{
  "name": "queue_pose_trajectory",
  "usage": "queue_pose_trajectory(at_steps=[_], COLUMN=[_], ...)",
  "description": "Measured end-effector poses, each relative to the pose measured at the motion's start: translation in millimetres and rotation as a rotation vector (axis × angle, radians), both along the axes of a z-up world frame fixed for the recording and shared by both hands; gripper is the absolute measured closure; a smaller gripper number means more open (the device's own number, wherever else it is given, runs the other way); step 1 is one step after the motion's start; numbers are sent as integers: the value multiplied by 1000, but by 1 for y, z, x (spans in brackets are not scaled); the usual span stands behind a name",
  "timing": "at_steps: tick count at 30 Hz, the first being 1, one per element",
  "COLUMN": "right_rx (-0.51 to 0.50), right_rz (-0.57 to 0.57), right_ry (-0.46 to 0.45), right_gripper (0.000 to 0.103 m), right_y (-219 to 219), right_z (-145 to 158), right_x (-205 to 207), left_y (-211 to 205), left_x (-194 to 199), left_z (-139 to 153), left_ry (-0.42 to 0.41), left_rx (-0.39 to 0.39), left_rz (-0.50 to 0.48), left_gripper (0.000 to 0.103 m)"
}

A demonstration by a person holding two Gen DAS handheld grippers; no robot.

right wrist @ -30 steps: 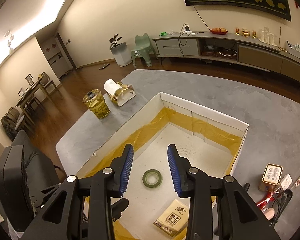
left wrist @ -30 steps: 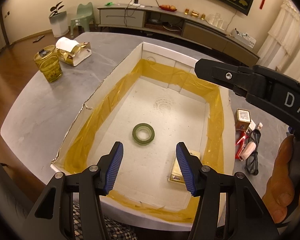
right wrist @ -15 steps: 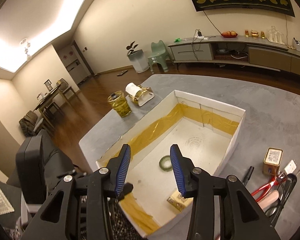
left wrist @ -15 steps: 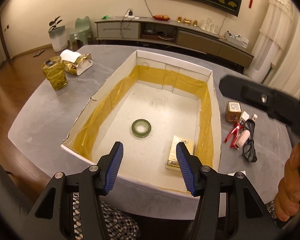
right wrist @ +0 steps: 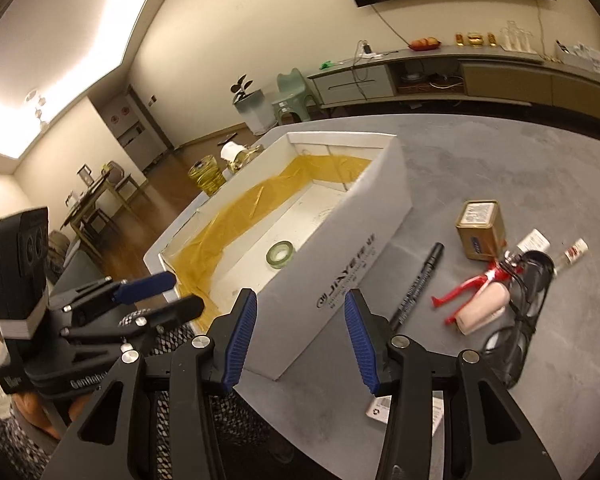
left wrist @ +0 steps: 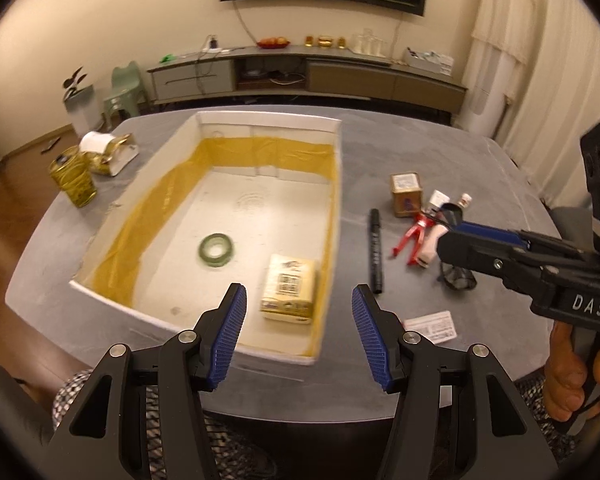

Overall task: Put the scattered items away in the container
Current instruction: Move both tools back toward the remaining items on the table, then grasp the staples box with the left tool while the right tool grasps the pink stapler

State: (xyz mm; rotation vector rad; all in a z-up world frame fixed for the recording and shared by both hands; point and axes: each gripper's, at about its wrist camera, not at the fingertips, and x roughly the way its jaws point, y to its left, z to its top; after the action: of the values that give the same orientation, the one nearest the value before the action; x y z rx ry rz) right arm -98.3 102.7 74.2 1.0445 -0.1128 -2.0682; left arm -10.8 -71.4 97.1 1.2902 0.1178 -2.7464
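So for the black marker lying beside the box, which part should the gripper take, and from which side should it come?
Take the black marker at the middle of its barrel, from above, with the fingers across its length. It lies flat on the grey table, slim and straight, parallel to the white box. The box wall stands close on one side, so a low sideways approach looks cramped.

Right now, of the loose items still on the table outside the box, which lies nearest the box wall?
The black marker, lying lengthwise alongside the white box but apart from it. The gold tin, red-handled tool and black glasses sit farther out.
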Motion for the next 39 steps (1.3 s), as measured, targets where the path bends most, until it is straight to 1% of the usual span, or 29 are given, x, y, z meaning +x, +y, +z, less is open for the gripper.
queue_pose_trajectory(at_steps=[5, 10, 13, 15, 19, 22, 27, 29, 31, 34, 37, 39], right_rx=[-3, 10, 14, 19, 26, 46, 90, 99, 108, 125, 148, 139], right_rz=[-53, -130, -177, -215, -272, -287, -284, -284, -283, -282, -285, -284], right_ry=[-11, -6, -9, -17, -50, -74, -112, -122, -126, -124, -123, -138], right_gripper=[55, 55, 54, 51, 50, 50, 50, 50, 50, 49, 49, 49], right_y=[24, 49, 69, 84, 106, 112, 111, 111, 110, 108, 104, 102], right_z=[4, 9, 12, 10, 1, -10, -32, -37, -40, -45, -51, -56], right_x=[-5, -20, -31, -39, -54, -59, -64, -65, -66, -68, -72, -76], left_y=[34, 67, 81, 95, 124, 138, 149, 150, 150, 152, 142, 127], left_x=[-7, -15, -21, -25, -32, -39, -48, -51, -53, -61, -78, -85], left_z=[-5, -11, -21, -33, -61, -79, -106, -117, -123, -127, -131, -130], left_ry=[-18, -36, -65, -92, -148, -179, -230, -246, -230, -189, -160, -168], left_rx=[-25, -48, -32, -23, -29, -35, -25, -42, -70, -138, -174, -85], left_rz=[-68, -136, -173, -210, -291, -330, -400, -409, -411, -398, -290, -237], left_gripper=[45, 45, 45, 45, 45, 45, 45, 45, 45, 45, 45, 45])
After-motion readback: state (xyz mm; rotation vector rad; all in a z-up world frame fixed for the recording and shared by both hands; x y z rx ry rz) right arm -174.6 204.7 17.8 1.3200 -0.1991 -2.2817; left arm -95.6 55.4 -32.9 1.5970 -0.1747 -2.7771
